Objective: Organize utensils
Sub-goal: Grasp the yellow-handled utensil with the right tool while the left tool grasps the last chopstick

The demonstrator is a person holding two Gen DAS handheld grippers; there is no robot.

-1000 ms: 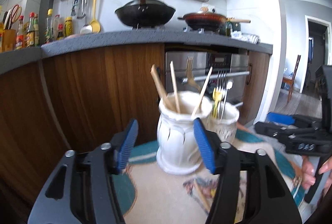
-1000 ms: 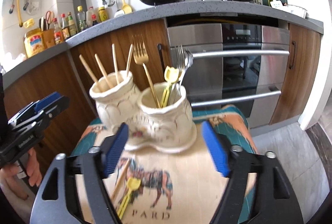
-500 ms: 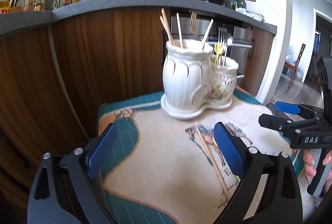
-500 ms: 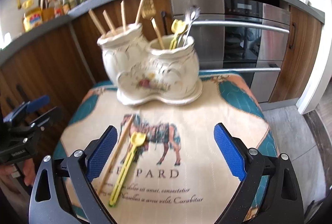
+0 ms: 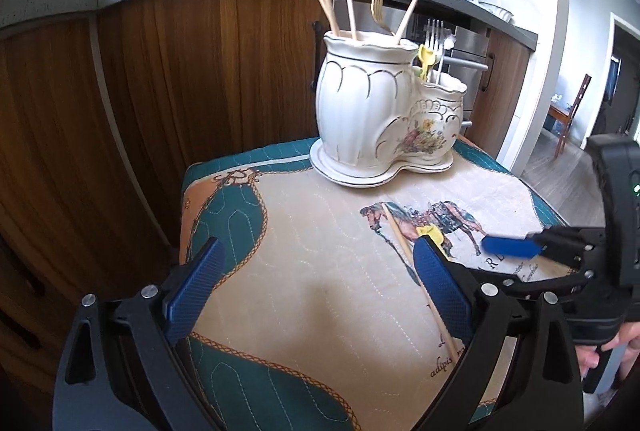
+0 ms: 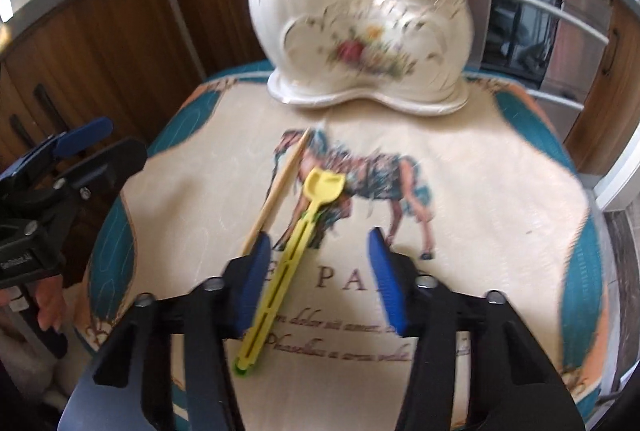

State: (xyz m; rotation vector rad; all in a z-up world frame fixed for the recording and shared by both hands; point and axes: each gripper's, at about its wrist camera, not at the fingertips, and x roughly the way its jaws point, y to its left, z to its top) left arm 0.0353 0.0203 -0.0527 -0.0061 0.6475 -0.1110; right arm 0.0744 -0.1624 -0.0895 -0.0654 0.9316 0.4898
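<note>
Right wrist view: right gripper fingers apart over yellow fork mid-cloth, holder at far edge; left gripper also apart; straddle handle squarely, avoid chopstick alongside.

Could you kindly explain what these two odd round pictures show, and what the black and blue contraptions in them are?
No robot here: a person holds a two-fingered grabbing tool in each hand, and a fisheye camera on each looks along its fingers. One picture comes from the left tool, the other from the right tool. Both are open and hold nothing. On the horse-print cloth stands a white holder filled with chopsticks and forks. Loose in front lie a chopstick and a yellow spoon, which sits between the right tool's fingers.
</note>
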